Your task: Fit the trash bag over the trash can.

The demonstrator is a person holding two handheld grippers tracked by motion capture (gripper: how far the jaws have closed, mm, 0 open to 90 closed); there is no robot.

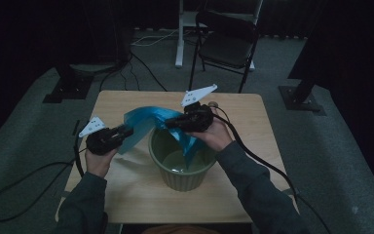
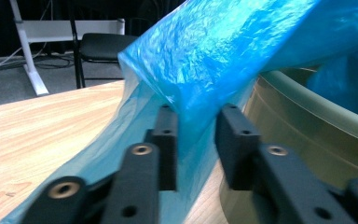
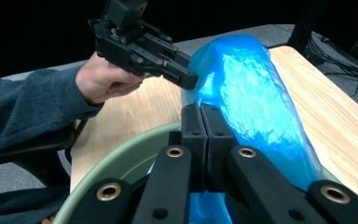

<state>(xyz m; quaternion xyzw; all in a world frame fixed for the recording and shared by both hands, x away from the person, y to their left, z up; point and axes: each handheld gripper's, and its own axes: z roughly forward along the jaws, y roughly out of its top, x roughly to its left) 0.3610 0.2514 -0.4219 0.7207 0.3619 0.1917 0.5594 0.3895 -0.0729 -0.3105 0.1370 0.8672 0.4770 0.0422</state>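
The blue plastic bag (image 1: 148,122) is thin film — very light, limp and slippery, with no stiffness of its own, so it will sag, billow and fold wherever it is not held. It looks easy to tear if pulled hard against the rim of the green bin (image 1: 182,181). The sensible place to take it is along its open edge, a pinch on each side of the mouth, so that the two holds can spread it and draw it over the rim.

The bag hangs in an arch above the middle of the table (image 1: 126,200), one end dipping into the bin, the other trailing down toward the table's left edge. The bin stands near the middle of the table, a little toward the near edge.

The right gripper (image 3: 200,116) has its jaws pressed flat together on a fold of the film just over the bin's rim — a firm pinch. The left gripper (image 2: 196,140) has its jaws partway in, a gap between them, with a ridge of the bag running through that gap; the film lies between the pads, but whether they already press on it I cannot tell. In the high view the left gripper (image 1: 126,132) sits left of the bin, over the table's left half.
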